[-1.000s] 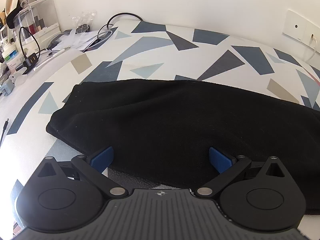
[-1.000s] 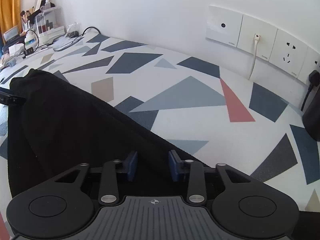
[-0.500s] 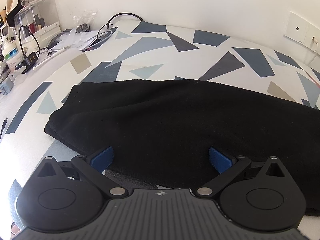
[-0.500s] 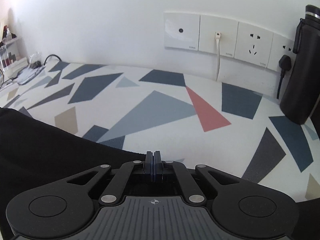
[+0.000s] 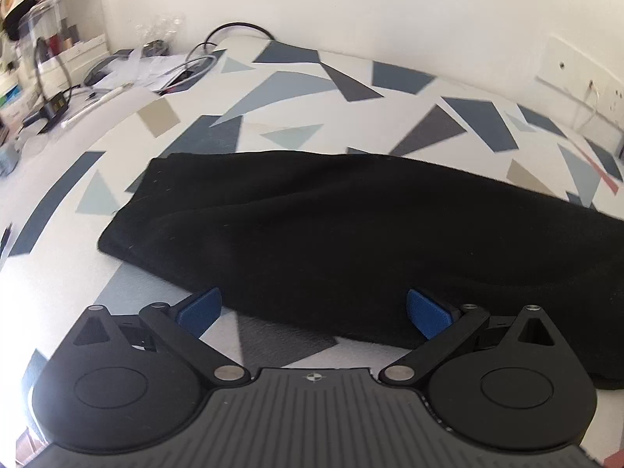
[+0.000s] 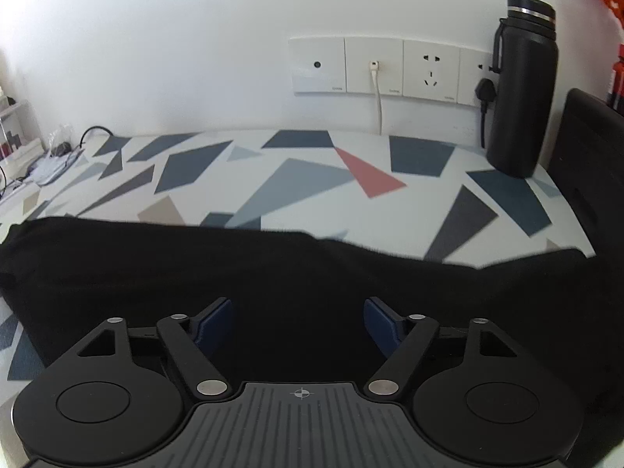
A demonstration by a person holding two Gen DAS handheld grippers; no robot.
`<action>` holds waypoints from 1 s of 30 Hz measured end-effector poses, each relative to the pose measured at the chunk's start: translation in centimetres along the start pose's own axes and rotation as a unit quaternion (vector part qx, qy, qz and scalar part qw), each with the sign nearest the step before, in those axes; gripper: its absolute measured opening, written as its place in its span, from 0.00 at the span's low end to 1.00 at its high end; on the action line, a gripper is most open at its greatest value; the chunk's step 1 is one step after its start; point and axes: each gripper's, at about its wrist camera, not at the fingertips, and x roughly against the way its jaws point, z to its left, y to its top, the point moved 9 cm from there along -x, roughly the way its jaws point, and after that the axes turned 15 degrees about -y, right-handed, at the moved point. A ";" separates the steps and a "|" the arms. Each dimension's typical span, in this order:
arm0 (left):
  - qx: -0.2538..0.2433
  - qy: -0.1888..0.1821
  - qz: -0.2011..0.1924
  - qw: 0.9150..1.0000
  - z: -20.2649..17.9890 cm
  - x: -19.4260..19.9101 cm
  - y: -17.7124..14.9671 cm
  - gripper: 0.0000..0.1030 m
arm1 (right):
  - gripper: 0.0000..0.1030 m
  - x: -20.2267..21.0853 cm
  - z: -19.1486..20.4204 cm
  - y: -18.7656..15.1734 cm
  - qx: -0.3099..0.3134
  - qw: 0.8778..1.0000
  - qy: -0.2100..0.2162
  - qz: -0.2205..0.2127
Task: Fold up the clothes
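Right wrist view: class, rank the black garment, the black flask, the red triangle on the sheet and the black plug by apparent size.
1. black garment
2. black flask
3. red triangle
4. black plug

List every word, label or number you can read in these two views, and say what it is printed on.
None can be read.
Wall socket plates: small grey marks at the lower corners, too small to read.
Boxes and bottles at the far left: labels blurred.
Black bottle: no print visible.

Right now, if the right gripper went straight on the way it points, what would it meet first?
Most likely the black cloth, which lies right ahead of the right gripper as its jaws open with nothing pinched; depth is hard to judge.
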 end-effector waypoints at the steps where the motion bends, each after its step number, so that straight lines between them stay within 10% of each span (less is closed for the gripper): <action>1: 0.036 0.003 -0.027 0.999 1.6 1.0 0.1 1.00 | 0.81 0.4 0.3 -1.0 -0.007 1.000 -0.018 0.006; 6: 0.207 -0.014 -0.083 0.975 9.3 3.0 0.4 0.95 | 0.86 1.0 2.0 -4.3 -0.058 0.995 -0.073 0.046; 18: 0.156 -0.034 -0.067 0.985 11.5 -1.8 5.1 0.98 | 0.92 0.4 6.2 -3.7 -0.071 0.985 -0.141 0.068; 20: 0.168 -0.071 -0.069 0.981 10.9 -1.9 5.6 0.58 | 0.94 0.4 6.6 -3.9 -0.076 0.984 -0.148 0.070; 21: 0.185 -0.098 -0.062 0.976 10.5 -2.1 5.7 0.15 | 0.95 0.5 6.8 -4.0 -0.077 0.983 -0.151 0.070; 30: 0.271 -0.151 -0.072 0.948 12.1 -2.0 6.0 0.11 | 0.98 1.4 7.5 -5.0 -0.103 0.978 -0.171 0.066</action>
